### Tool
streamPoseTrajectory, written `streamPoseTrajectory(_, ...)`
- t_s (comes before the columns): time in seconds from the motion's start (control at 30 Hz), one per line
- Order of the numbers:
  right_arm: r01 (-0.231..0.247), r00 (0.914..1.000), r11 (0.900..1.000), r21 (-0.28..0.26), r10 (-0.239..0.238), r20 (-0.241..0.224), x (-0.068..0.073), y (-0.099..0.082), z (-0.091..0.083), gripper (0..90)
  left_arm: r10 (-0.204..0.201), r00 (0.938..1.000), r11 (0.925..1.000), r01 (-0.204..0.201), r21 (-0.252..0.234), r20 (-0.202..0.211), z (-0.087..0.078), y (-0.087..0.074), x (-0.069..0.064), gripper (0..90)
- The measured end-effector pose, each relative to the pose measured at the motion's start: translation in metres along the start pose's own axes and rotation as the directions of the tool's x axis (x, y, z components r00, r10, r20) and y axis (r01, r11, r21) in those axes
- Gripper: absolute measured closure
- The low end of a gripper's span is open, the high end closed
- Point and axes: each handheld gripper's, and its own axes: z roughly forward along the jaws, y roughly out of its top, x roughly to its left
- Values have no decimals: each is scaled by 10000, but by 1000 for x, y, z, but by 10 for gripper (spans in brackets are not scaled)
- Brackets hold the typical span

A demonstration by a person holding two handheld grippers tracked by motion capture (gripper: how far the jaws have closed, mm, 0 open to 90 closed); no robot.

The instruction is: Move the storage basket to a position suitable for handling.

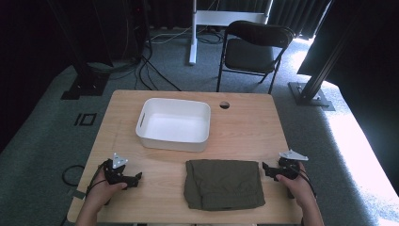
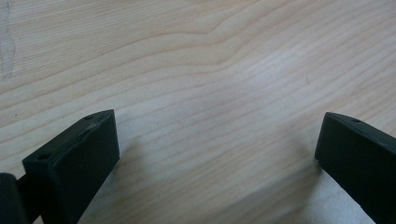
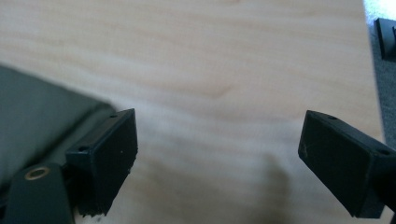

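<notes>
A folded olive-green garment (image 1: 222,183) lies on the wooden table (image 1: 244,127) near its front edge. Behind it stands an empty white bin (image 1: 173,123). My left gripper (image 1: 136,178) rests on the table left of the garment, held by a hand, pointing toward it. Its jaws stand wide apart over bare wood, left gripper (image 2: 217,144) open with nothing between them. My right gripper (image 1: 264,168) sits just right of the garment, also open. In the right gripper view the right gripper (image 3: 218,149) frames bare wood, and the garment (image 3: 37,116) lies beside the left jaw.
A round hole (image 1: 224,104) pierces the table near its far edge. A black folding chair (image 1: 254,47) stands behind the table on grey carpet. Cables and black stand feet lie at the back left.
</notes>
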Motion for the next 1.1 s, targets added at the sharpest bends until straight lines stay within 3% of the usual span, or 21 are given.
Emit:
streamPoseTrajectory(0.2,-116,9999,9991,-408,111,-125,1,22,1,117,30,10000,10000,-30,-22,-77,2,8,7,9)
streamPoseTrajectory(0.4,62,9987,9978,-653,-95,-494,15,40,8,117,-94,10000,9996,94,-257,-17,3,21,15,9)
streamPoseTrajectory(0.77,406,9910,9929,-1120,-543,-1227,54,81,17,117,-39,9999,9965,48,-836,104,-6,57,28,9)
streamPoseTrajectory(0.9,669,9855,9904,-1212,-846,-1470,73,95,22,130,-152,9998,9913,171,-1308,151,-14,73,35,9)
streamPoseTrajectory(1.0,814,9817,9889,-1243,-1012,-1616,85,103,26,130,-38,10000,9883,25,-1524,-77,-18,84,40,9)
streamPoseTrajectory(1.1,966,9778,9872,-1271,-1180,-1732,96,110,29,130,-29,9999,9843,57,-1764,163,-19,95,41,9)
